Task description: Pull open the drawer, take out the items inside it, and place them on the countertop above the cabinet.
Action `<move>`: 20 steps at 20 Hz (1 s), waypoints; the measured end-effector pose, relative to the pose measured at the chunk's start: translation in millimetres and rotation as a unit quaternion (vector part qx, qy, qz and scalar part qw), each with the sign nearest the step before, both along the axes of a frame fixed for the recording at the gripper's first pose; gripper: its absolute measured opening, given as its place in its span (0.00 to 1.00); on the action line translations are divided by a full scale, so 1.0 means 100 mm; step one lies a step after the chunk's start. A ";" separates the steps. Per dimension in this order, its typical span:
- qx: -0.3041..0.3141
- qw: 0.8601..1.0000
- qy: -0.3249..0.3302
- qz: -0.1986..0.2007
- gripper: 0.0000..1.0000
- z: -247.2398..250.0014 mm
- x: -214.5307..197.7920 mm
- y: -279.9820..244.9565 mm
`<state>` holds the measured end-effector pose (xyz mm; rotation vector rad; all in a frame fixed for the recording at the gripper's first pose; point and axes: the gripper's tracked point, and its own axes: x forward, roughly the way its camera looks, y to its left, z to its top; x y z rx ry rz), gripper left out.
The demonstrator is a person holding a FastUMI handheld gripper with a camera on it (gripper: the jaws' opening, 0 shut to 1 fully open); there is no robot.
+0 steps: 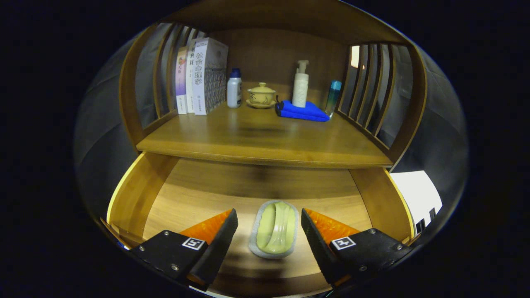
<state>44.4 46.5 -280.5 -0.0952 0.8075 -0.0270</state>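
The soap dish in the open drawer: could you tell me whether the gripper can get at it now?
Probably yes: the soap dish lies between the open gripper fingers, apart from both, nothing covering it.

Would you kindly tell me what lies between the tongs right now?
In the gripper view, a pale green soap dish lies on the open drawer's floor between the open tongs, untouched.

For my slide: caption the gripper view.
Open tongs straddle a green dish lying in the pulled-out drawer.
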 end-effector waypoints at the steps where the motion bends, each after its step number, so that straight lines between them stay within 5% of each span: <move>1: -0.002 1.000 0.008 -0.010 0.94 -0.05 0.01 -0.05; 7: 0.005 0.998 0.051 -0.048 0.84 -0.39 -0.02 -0.22; 15: 0.008 0.998 0.048 -0.026 0.22 -0.44 -0.03 -0.12; 20: 0.008 1.000 0.004 0.011 0.14 -0.30 -0.11 0.03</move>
